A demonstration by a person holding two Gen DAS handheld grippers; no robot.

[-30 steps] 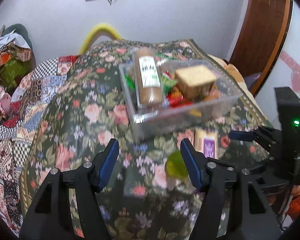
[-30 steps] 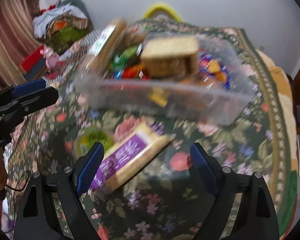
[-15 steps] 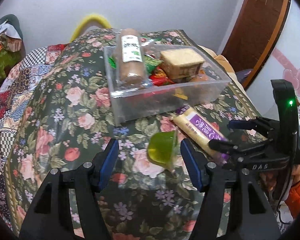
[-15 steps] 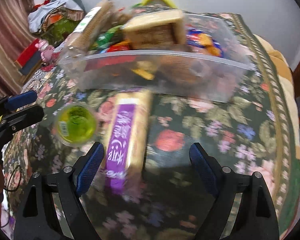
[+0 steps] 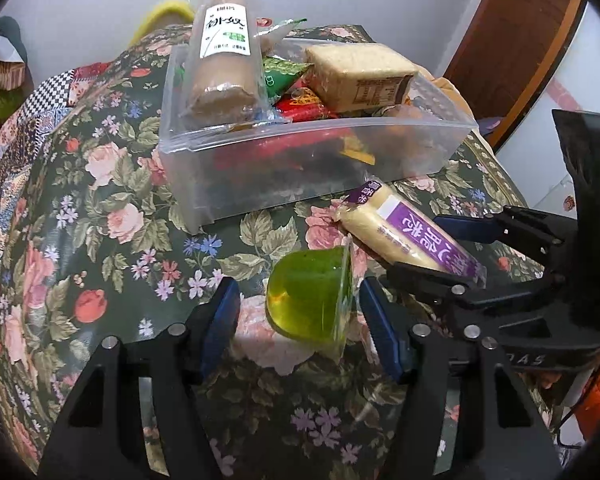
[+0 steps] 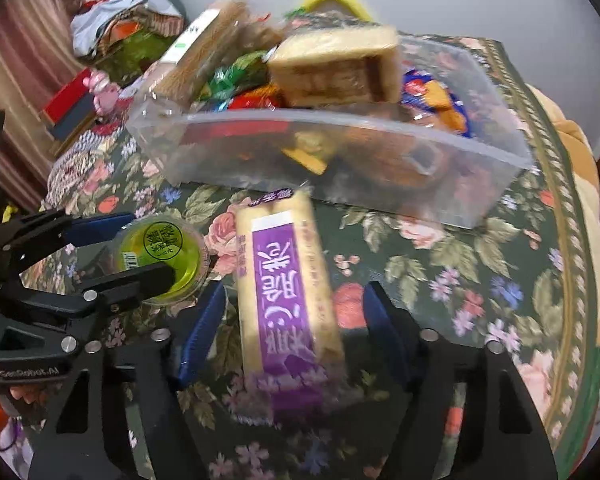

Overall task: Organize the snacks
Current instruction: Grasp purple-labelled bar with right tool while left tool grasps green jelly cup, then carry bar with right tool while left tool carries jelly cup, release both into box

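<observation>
A green jelly cup (image 5: 310, 294) lies on its side on the floral cloth, between the open fingers of my left gripper (image 5: 300, 326); it also shows in the right wrist view (image 6: 162, 258). A long yellow snack pack with a purple label (image 6: 288, 296) lies between the open fingers of my right gripper (image 6: 294, 330); in the left wrist view the pack (image 5: 410, 234) sits right of the cup. Neither gripper touches its item. A clear plastic box (image 5: 300, 168) full of snacks stands just behind both.
The box holds a brown roll cake (image 5: 222, 60), a wrapped sponge cake (image 5: 360, 76) and several small packets. The floral cloth (image 5: 100, 220) covers the table. Clothes (image 6: 128, 20) are piled at the far left. A wooden door (image 5: 516, 40) stands at the right.
Both grippers have moved forward and lower. The jelly cup now sits between the left fingers and the purple pack between the right fingers. Both stay open.
</observation>
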